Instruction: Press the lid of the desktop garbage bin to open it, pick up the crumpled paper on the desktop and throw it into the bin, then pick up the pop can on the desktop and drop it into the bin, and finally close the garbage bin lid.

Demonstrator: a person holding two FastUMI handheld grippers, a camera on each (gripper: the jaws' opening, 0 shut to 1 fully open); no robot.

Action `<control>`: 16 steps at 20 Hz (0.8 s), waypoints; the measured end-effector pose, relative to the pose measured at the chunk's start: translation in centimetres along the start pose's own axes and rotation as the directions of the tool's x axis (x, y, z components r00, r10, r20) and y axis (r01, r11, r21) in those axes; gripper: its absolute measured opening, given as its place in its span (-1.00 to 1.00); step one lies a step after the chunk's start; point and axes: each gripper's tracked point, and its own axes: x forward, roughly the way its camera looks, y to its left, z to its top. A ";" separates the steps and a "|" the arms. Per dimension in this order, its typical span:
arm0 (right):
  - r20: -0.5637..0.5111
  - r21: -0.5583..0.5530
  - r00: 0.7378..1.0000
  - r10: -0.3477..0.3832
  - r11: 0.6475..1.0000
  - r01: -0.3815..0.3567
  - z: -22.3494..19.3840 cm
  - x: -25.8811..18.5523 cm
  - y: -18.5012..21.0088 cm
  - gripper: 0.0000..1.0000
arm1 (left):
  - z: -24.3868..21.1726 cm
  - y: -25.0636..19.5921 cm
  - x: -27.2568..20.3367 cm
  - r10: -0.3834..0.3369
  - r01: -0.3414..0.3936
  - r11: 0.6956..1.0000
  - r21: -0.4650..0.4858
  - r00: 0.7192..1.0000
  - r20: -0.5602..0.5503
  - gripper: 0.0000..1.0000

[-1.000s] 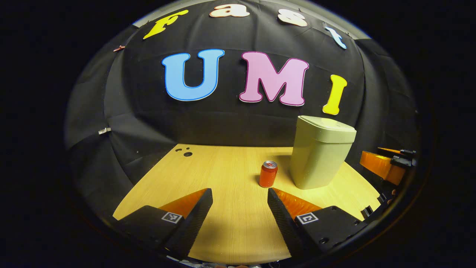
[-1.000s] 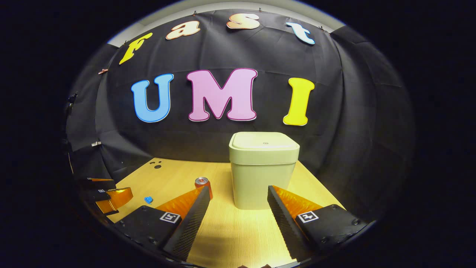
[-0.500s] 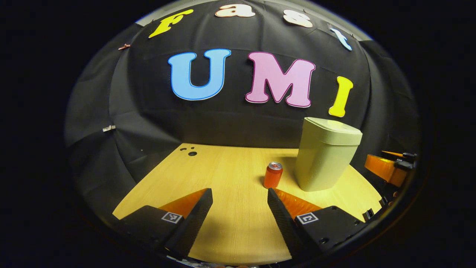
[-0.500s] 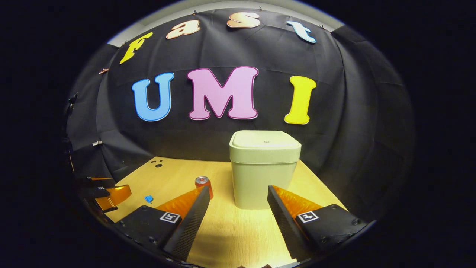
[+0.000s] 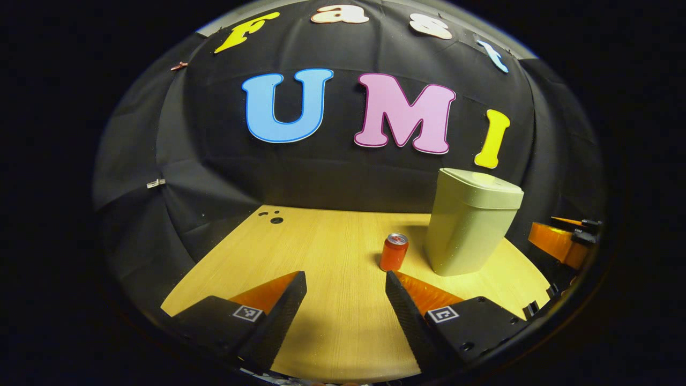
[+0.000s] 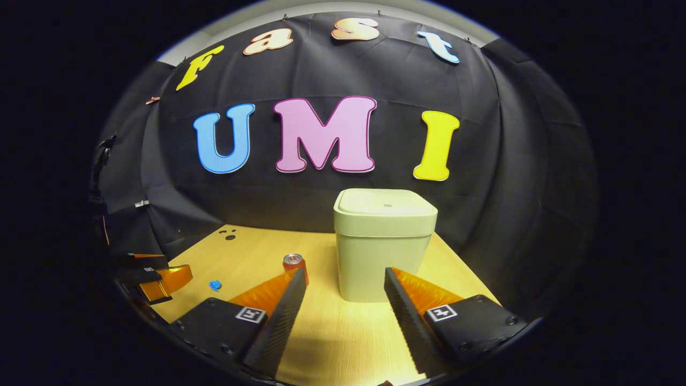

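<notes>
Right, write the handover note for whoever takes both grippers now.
Left gripper: open, holding nothing, above the desktop.
Right gripper: open, holding nothing, facing the garbage bin.
Bin lid is shut. Pop can stands upright just left of the bin. A small blue scrap, probably the crumpled paper, lies on the desktop's left side.
Done: nothing.
Left: press lid open, bin the paper, bin the can, close lid.
</notes>
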 end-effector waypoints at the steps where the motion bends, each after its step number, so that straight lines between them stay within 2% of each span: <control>1: 0.001 -0.002 1.000 0.006 1.000 -0.006 0.1 0.1 0.2 0.49 | -0.1 0.1 0.0 0.000 0.000 1.000 0.001 1.000 0.000 0.92; 2: 0.001 -0.004 1.000 0.012 1.000 -0.012 0.0 0.0 0.5 0.43 | 0.0 0.0 -0.1 -0.002 0.002 1.000 0.003 1.000 -0.001 0.92; 3: 0.001 -0.010 1.000 0.016 1.000 -0.016 0.0 0.1 0.6 0.29 | -0.1 0.0 0.1 -0.004 0.004 1.000 0.005 1.000 -0.002 0.92; 5: 0.007 -0.023 1.000 0.016 1.000 -0.015 0.3 -0.1 0.7 0.22 | -0.1 0.1 0.2 -0.003 0.003 1.000 0.010 1.000 -0.001 0.92; 7: 0.006 -0.023 1.000 0.015 1.000 -0.015 0.2 0.1 0.6 -0.21 | -0.1 0.1 0.3 -0.004 0.004 1.000 0.012 1.000 -0.001 0.92; 8: 0.001 -0.023 1.000 0.018 1.000 -0.018 0.1 0.0 0.8 -0.27 | 0.0 0.2 0.2 -0.003 0.003 1.000 0.012 1.000 0.001 0.92; 9: -0.009 -0.017 1.000 0.030 0.999 -0.030 -0.1 0.1 1.1 -0.43 | -0.1 0.3 0.3 -0.002 0.002 1.000 0.011 1.000 0.001 0.91; 10: -0.024 -0.019 0.999 0.021 1.000 -0.021 -0.3 0.0 1.0 -0.32 | 0.0 0.3 0.4 -0.002 0.002 1.000 0.010 1.000 0.000 0.91; 11: -0.027 -0.022 0.999 0.022 1.000 -0.023 -0.7 0.4 0.8 -0.75 | 0.0 0.3 0.4 -0.001 0.001 1.000 0.008 1.000 0.000 0.91; 12: -0.034 -0.015 0.999 0.025 1.000 -0.025 -0.6 0.3 0.9 -0.81 | 0.1 0.3 0.4 0.001 -0.001 1.000 0.007 1.000 -0.002 0.92; 14: -0.045 -0.005 0.999 0.021 1.000 -0.021 -0.6 0.0 0.8 -0.77 | 0.1 0.5 0.4 0.006 -0.006 1.000 0.001 1.000 0.001 0.92; 15: -0.049 -0.002 0.998 0.025 1.000 -0.025 -1.0 0.5 0.7 -0.89 | 0.1 0.6 0.4 0.008 -0.008 1.000 -0.002 1.000 0.002 0.92; 16: -0.058 0.006 0.998 0.039 0.999 -0.038 -1.2 0.6 1.1 -0.82 | 0.1 0.7 0.3 0.010 -0.010 1.000 -0.005 1.000 0.000 0.92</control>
